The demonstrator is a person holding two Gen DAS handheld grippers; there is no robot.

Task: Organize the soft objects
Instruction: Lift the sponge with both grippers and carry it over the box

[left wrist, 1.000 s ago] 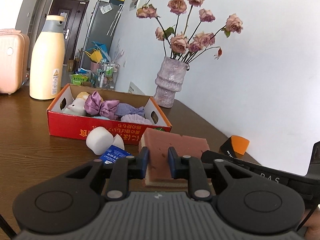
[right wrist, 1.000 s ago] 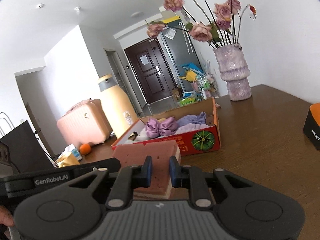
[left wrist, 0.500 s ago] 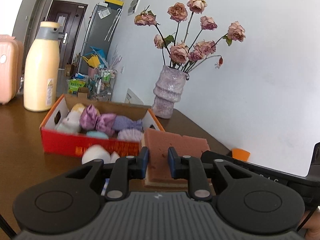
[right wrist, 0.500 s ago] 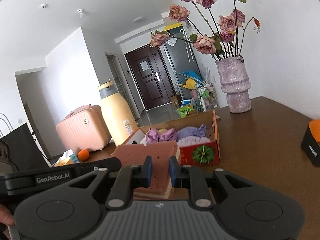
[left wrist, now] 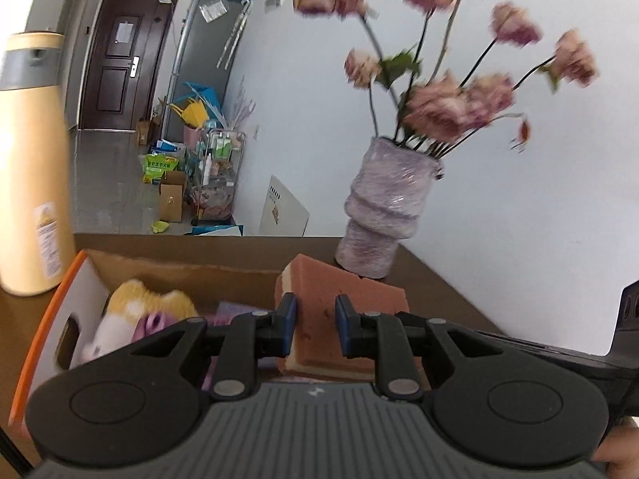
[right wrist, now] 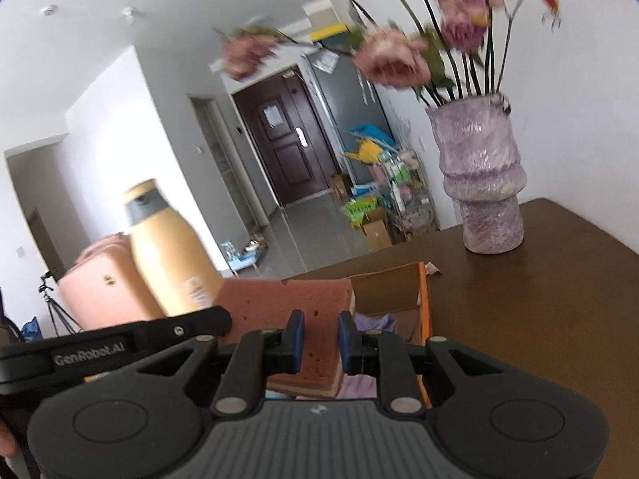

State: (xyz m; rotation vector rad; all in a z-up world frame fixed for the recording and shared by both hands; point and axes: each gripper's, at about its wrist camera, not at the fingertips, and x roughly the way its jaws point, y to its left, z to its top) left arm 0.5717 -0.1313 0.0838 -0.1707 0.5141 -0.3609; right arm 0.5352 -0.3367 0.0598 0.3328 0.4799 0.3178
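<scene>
Both tongs pinch the same pink sponge (left wrist: 343, 303), the left tongs (left wrist: 315, 329) at one end and the right tongs (right wrist: 320, 343) at the other, probably so the soft block stays level instead of sagging. It hangs over the open cardboard box (left wrist: 60, 311), above a plush toy (left wrist: 135, 311) and purple fabric (right wrist: 375, 325) lying inside. The box sits on the brown surface (right wrist: 539, 299) near a purple vase (right wrist: 483, 183), likely as the collecting place for soft things.

"GenRobot.AI" is printed on the left tongs' black body (right wrist: 92, 355).
</scene>
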